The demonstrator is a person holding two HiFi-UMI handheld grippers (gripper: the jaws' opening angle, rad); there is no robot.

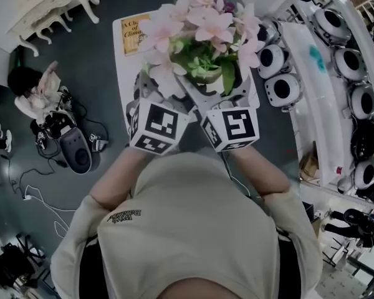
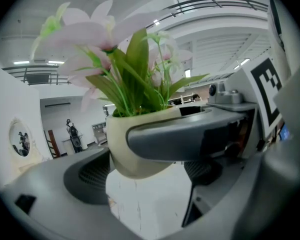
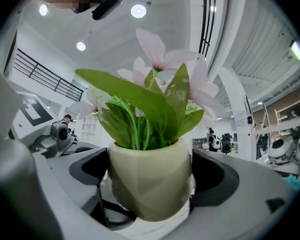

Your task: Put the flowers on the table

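Note:
A cream flower pot (image 1: 206, 76) with pink flowers (image 1: 199, 23) and green leaves sits over the small white table (image 1: 126, 64). Both grippers close on it from the near side. My left gripper (image 1: 165, 89) has the pot (image 2: 135, 149) between its ribbed pads (image 2: 90, 176), over the white tabletop (image 2: 140, 204). A finger of the right gripper (image 2: 190, 134) crosses in front of the pot there. My right gripper (image 3: 150, 179) has the pot (image 3: 150, 184) wedged between its two black pads (image 3: 87, 174). I cannot tell if the pot's base touches the table.
A yellow book (image 1: 134, 33) lies at the table's far left corner. A person (image 1: 31, 95) crouches on the floor to the left beside equipment (image 1: 75, 148) and cables. Shelves of white robot heads (image 1: 280, 89) run along the right. White ornate furniture (image 1: 43, 5) stands at the top left.

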